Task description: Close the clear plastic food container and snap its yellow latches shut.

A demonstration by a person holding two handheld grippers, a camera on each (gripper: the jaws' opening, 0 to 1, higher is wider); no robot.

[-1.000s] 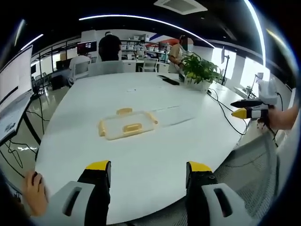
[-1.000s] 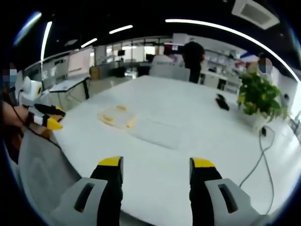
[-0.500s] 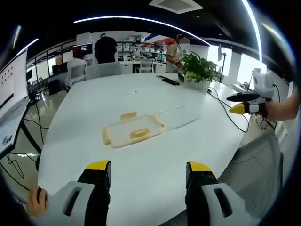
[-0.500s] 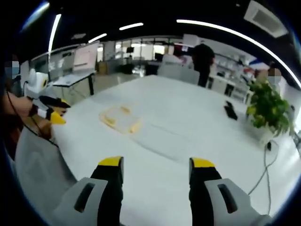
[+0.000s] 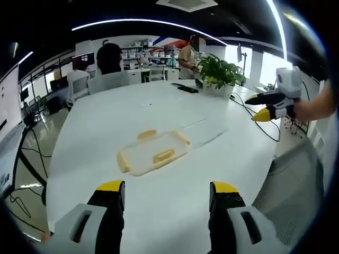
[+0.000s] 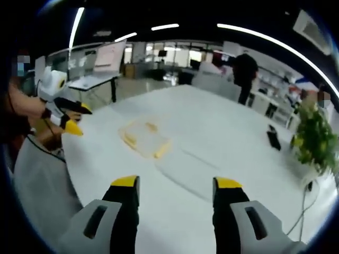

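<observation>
A clear plastic container [image 5: 152,155] with yellow latches [image 5: 163,156] is seen lying flat on a large white bench [image 5: 106,121], well ahead of the left hand-held gripper [image 5: 167,193], whose yellow-tipped jaws are held wide apart with nothing between them. A clear sheet-like piece [image 5: 204,130] — perhaps the lid, though this cannot be told for sure — is laid on the bench just beside the container, on its far right as framed in the left gripper view. The right hand-held gripper is caught at the right edge of that view, raised above the bench's edge and held in a hand [image 5: 310,106].

In the right gripper view, the right hand-held gripper [image 6: 176,185] is likewise shown with jaws spread wide and empty, raised over the near part of the bench [image 6: 222,132]. The container [image 6: 144,138] is seen beyond the jaws, toward the left, with the clear piece [image 6: 185,166] between it and the jaws. The left hand-held gripper is visible at the left edge, above the bench's rim, its jaws slightly parted.

A potted plant [image 5: 219,76] and a dark flat object [image 5: 187,89] are set at the bench's far side, and a cable [image 5: 254,124] is trailed across its right edge. Two people [image 5: 110,57] are seen beyond the bench — one seated, one standing near shelves.
</observation>
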